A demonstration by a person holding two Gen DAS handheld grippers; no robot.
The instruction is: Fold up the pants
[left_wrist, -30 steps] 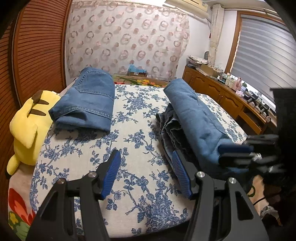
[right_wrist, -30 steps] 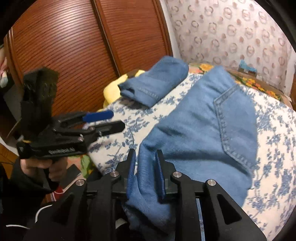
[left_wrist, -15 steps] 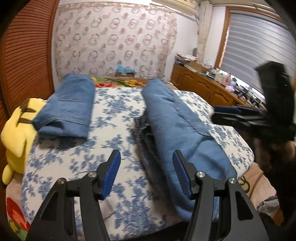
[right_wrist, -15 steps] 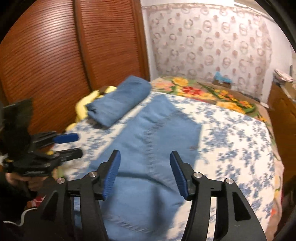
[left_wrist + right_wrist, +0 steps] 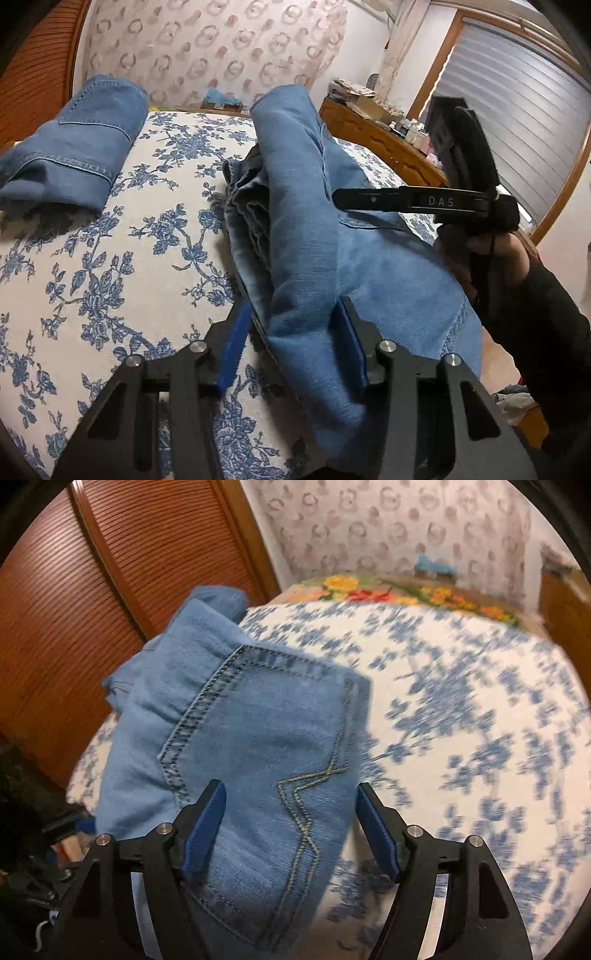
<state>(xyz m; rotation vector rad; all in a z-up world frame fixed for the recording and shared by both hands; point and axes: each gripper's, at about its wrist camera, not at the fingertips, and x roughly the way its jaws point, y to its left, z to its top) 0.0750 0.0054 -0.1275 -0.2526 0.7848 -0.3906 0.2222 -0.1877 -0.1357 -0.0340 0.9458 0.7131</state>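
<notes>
Blue jeans lie in a long rumpled fold on the flowered bedspread, near the bed's front edge. My left gripper is open, its fingers on either side of the fold's near end. My right gripper is open above the jeans' back pocket. It also shows in the left wrist view, over the jeans at the right.
A second pair of folded jeans lies at the back left of the bed. A wooden slatted wardrobe stands left of the bed. A wooden sideboard with clutter runs along the right under the window blind.
My right gripper let go of the jeans and opened, then swung over the back pocket. My left gripper moved right and forward until its open fingers straddle the fold's near end.
</notes>
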